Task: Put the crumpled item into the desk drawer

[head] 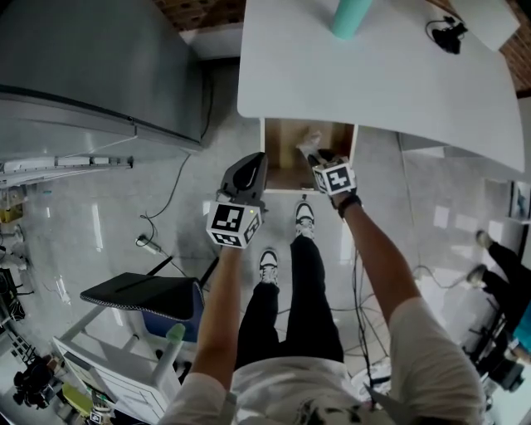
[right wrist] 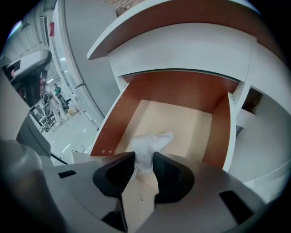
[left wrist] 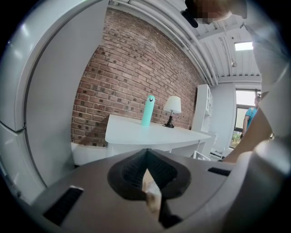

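Right gripper view: crumpled tissue [right wrist: 152,141] pinched in right hand-held gripper [right wrist: 144,160], base hidden.

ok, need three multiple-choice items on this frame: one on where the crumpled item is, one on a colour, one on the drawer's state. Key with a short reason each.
1. Where is the crumpled item?
A. lying on the desk
B. between the right gripper's jaws, above the drawer
C. lying flat inside the drawer

2. What colour is the tall bottle on the desk?
A. teal
B. red
C. black

3. The drawer is:
A. shut
B. taken out of the desk
C. pulled open

Key: 1 B, the right gripper view shows the pads pinching it over the drawer. 2 A, it reads teal in the head view and the left gripper view. 3 C, its wooden inside shows under the desk.
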Demonstrator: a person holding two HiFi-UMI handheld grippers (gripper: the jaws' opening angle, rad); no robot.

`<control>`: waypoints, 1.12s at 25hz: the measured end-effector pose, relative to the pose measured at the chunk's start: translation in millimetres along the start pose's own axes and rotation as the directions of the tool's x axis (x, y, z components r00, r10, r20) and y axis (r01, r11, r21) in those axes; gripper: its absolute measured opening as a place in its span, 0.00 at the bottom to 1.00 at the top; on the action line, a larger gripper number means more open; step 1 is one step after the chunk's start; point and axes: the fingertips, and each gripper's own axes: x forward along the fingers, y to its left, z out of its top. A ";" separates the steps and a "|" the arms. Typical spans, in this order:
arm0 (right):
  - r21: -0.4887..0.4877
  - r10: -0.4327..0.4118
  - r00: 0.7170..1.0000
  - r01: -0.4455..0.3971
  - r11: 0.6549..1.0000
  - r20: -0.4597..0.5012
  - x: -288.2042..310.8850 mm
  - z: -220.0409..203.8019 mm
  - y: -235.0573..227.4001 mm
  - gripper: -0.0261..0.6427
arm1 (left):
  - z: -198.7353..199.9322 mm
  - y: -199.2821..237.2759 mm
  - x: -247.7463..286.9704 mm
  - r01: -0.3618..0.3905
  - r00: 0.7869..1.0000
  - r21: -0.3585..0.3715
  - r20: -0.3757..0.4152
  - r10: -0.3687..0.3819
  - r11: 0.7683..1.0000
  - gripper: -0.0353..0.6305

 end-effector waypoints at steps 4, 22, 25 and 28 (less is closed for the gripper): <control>-0.010 0.039 0.999 -0.039 0.999 -0.028 13.2 -2.4 5.3 0.21 | -5.0 2.8 5.8 -0.001 1.000 -0.019 -0.001 0.001 1.000 0.05; -0.030 -0.025 1.000 0.025 0.999 0.014 11.5 -1.7 -10.7 0.28 | -15.9 -10.6 22.3 0.042 0.998 -0.017 -0.040 -0.043 0.999 0.05; -0.018 -0.026 1.000 0.026 0.999 0.018 2.8 -2.8 -9.3 0.28 | -15.3 -13.4 21.1 0.046 0.998 -0.020 -0.042 -0.047 0.999 0.05; -0.007 -0.027 0.999 0.027 1.000 0.040 -8.8 -0.3 -7.7 0.28 | -9.1 -16.7 20.1 0.049 0.998 -0.019 -0.038 -0.050 0.999 0.05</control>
